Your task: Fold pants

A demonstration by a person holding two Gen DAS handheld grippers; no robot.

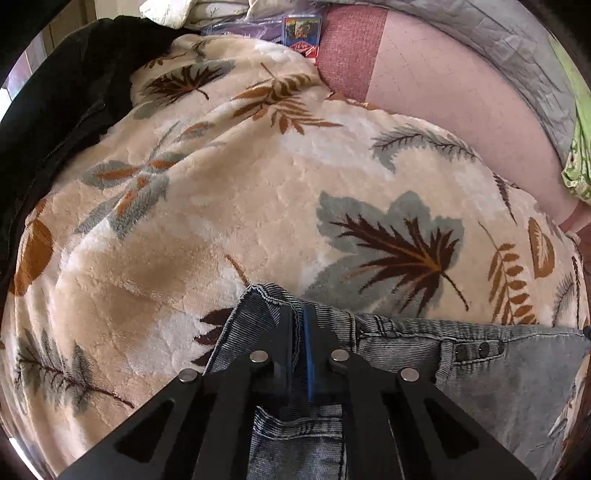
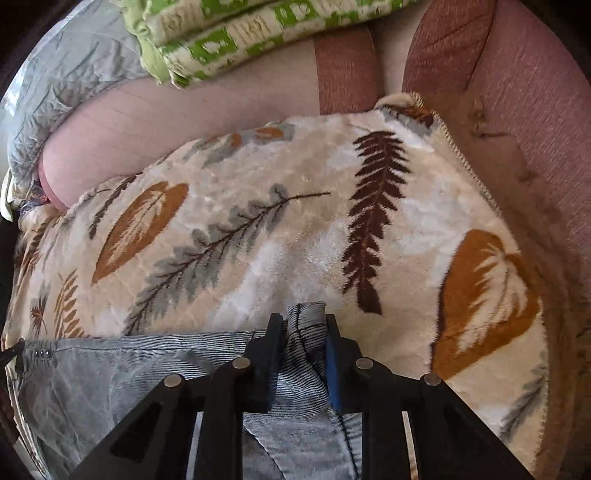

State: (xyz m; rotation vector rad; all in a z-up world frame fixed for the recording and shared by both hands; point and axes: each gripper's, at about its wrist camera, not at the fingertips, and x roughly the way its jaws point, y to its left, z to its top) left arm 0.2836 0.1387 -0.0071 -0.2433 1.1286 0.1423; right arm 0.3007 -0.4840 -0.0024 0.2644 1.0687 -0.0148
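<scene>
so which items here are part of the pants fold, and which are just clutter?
In the job:
- blue-grey corduroy denim pants, clamped at both waist corners
- left gripper
- right gripper
- cream plush leaf-print blanket, the work surface

Lying about:
- black zip jacket
- green-and-cream patterned cloth
- grey quilted cover
- pink sofa cushion
- blue printed packet

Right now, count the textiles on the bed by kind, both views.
Jeans: 1
Leaf-print blanket: 1
Green patterned cloth: 1
Black garment: 1
Grey quilted cover: 1
Total: 5
</scene>
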